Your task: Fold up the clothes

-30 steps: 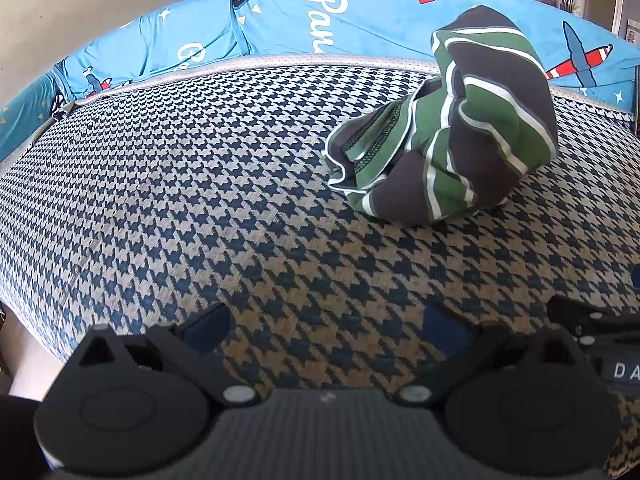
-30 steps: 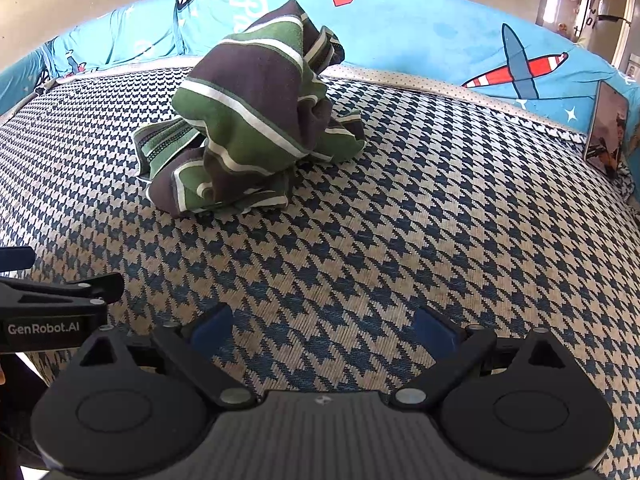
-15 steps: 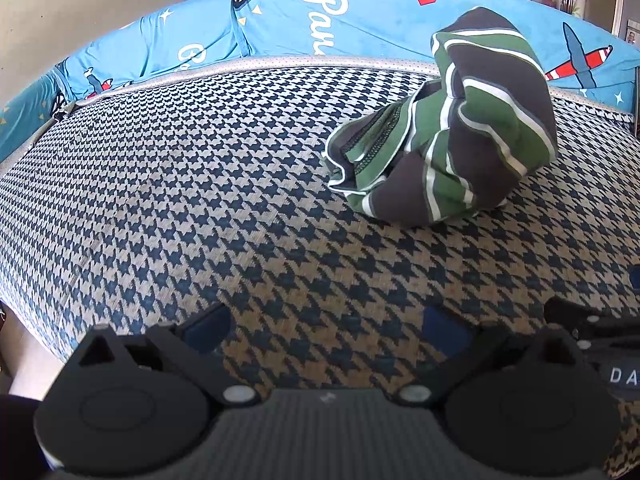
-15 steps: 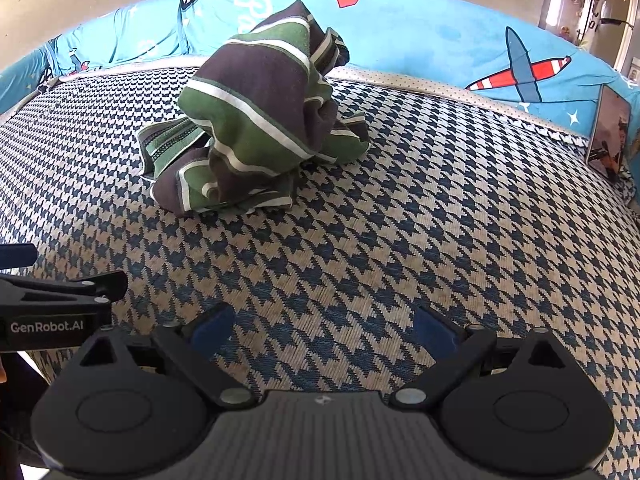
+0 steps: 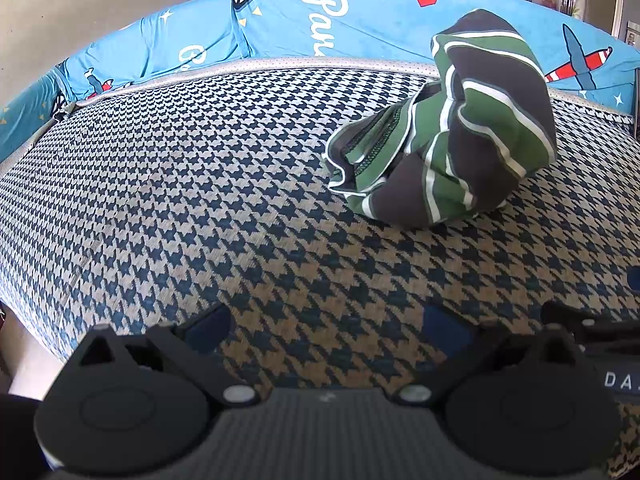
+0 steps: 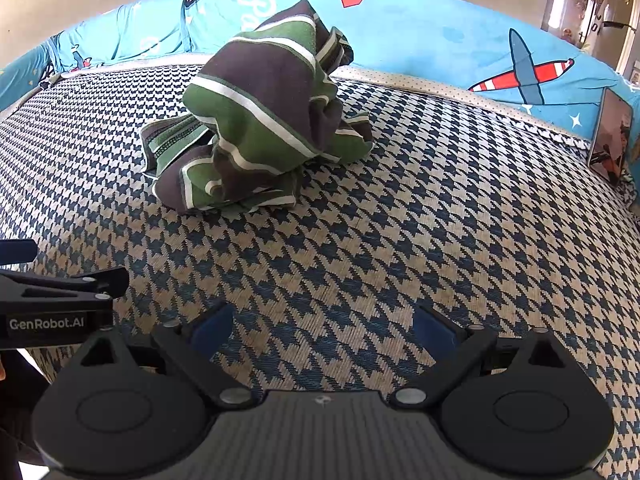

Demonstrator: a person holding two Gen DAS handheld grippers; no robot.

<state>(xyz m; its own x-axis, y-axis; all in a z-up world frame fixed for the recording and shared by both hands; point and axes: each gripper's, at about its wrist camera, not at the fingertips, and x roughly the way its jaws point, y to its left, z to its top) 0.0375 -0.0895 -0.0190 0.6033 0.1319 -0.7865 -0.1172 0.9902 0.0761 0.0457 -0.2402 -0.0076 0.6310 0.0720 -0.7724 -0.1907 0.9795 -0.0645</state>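
Observation:
A crumpled garment with green, dark brown and white stripes [image 5: 452, 128] lies in a heap on the houndstooth bed cover [image 5: 200, 184]. It also shows in the right wrist view [image 6: 260, 116]. My left gripper [image 5: 326, 326] is open and empty, near the bed's front edge, well short of the garment. My right gripper [image 6: 324, 324] is open and empty, also short of the garment. The left gripper's body [image 6: 56, 300] shows at the left of the right wrist view, and the right gripper's body [image 5: 600, 336] at the right of the left wrist view.
A blue sheet with plane prints [image 6: 480, 52] runs along the far side of the bed. A picture or tablet [image 6: 612, 136] stands at the far right. The bed's left edge [image 5: 24, 320] drops off near my left gripper.
The right gripper has moved slightly nearer the garment, which sits a little lower and larger in its view. The left gripper has hardly moved.

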